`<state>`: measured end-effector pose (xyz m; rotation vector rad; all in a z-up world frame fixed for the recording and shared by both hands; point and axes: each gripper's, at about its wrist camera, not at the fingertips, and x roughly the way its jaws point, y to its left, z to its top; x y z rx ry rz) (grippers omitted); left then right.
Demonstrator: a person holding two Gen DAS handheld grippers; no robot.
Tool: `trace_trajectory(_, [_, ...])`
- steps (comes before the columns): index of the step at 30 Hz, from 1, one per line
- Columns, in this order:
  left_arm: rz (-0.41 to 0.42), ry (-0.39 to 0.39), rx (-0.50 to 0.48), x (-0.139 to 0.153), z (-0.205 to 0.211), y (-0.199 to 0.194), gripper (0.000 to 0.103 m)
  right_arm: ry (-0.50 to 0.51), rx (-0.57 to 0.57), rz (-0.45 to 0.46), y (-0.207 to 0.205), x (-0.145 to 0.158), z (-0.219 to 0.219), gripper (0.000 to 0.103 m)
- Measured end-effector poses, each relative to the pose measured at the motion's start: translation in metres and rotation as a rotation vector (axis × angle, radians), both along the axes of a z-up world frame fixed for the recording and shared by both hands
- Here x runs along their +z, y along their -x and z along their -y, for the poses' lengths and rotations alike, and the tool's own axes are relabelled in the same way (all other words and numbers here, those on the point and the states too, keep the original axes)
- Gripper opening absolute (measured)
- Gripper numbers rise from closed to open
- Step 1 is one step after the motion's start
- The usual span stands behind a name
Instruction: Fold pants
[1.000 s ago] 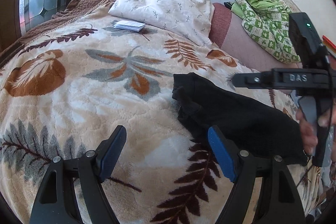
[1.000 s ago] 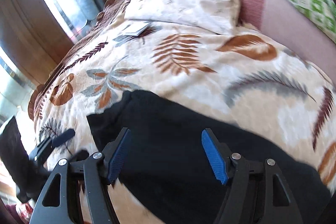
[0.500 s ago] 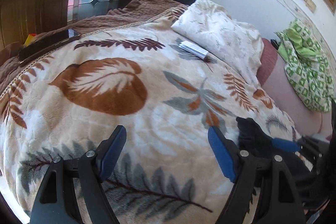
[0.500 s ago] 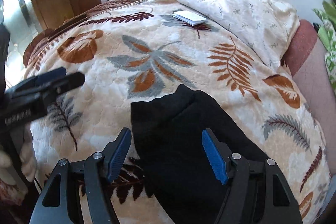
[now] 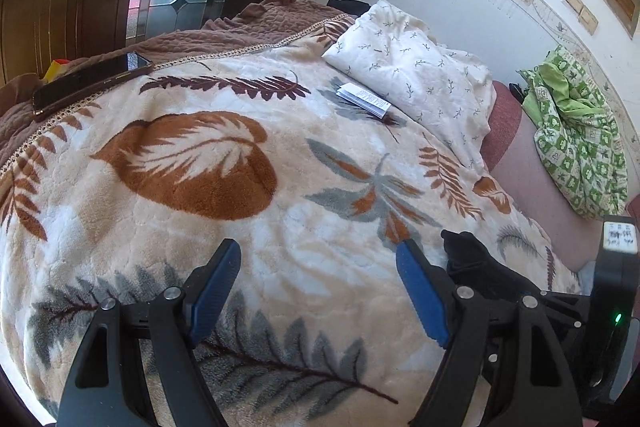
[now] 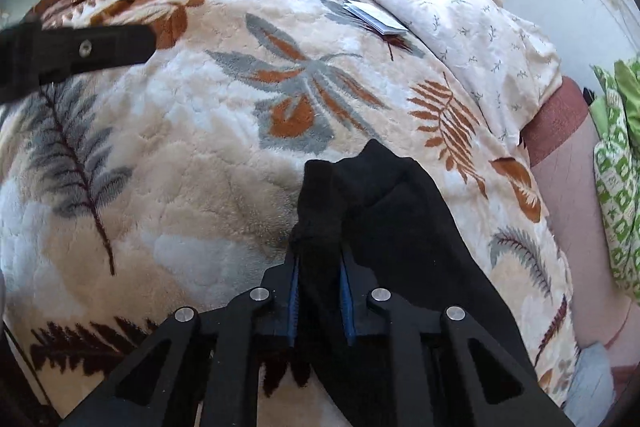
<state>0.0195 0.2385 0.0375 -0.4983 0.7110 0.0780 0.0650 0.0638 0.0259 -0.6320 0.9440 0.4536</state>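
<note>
The black pants (image 6: 400, 219) lie on the leaf-patterned blanket (image 6: 192, 163), running off toward the lower right. My right gripper (image 6: 320, 259) is closing on their near left end, and a bunched ridge of black fabric stands pinched between its blue pads (image 6: 294, 291). In the left wrist view only a crumpled corner of the pants (image 5: 472, 259) shows, just right of my left gripper (image 5: 318, 251). That gripper hangs open over bare blanket (image 5: 280, 227) with nothing between its fingers. One of its fingers (image 6: 80, 47) crosses the upper left of the right wrist view.
A white sprigged pillow (image 5: 420, 79) lies at the bed's far side with a folded paper booklet (image 5: 364, 99) beside it. A dark phone (image 5: 88, 79) rests on the brown quilt at left. A green patterned cloth (image 5: 576, 131) is heaped at right. A wooden door with glass stands behind.
My right gripper came down onto the pants' end and its jaws went from wide to pinched on the fabric. The left gripper swung left off the pants and then held still.
</note>
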Motion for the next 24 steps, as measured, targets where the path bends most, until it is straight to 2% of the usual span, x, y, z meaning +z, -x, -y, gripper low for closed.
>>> trace_trajectory(3, [0.010, 0.070, -0.054, -0.003, 0.006, 0.001, 0.079, -0.140, -0.068, -0.087, -0.010, 0.013, 0.015, 0.016])
trace_trajectory(6, [0.040, 0.132, -0.144, 0.000, 0.028, 0.005, 0.079, -0.301, -0.145, -0.180, -0.024, 0.024, 0.035, 0.016])
trace_trajectory(10, [0.040, 0.072, -0.280, 0.006, 0.081, 0.004, 0.079, -0.446, -0.217, -0.264, -0.041, 0.035, 0.058, 0.016])
trace_trajectory(14, [0.014, 0.048, -0.343, -0.002, 0.115, -0.003, 0.079, -0.552, -0.238, -0.368, -0.055, 0.043, 0.075, 0.018])
trace_trajectory(15, [-0.006, 0.066, -0.352, -0.008, 0.118, -0.008, 0.079, -0.561, -0.238, -0.377, -0.057, 0.046, 0.077, 0.018])
trace_trajectory(18, [-0.049, 0.191, -0.359, -0.028, 0.119, -0.021, 0.079, -0.611, -0.219, -0.473, -0.065, 0.045, 0.080, 0.022])
trace_trajectory(21, [-0.030, 0.236, -0.354, -0.032, 0.115, -0.024, 0.080, -0.627, -0.207, -0.533, -0.069, 0.040, 0.080, 0.030])
trace_trajectory(24, [-0.014, 0.282, -0.359, -0.033, 0.111, -0.026, 0.081, -0.655, -0.198, -0.495, -0.072, 0.050, 0.086, 0.052])
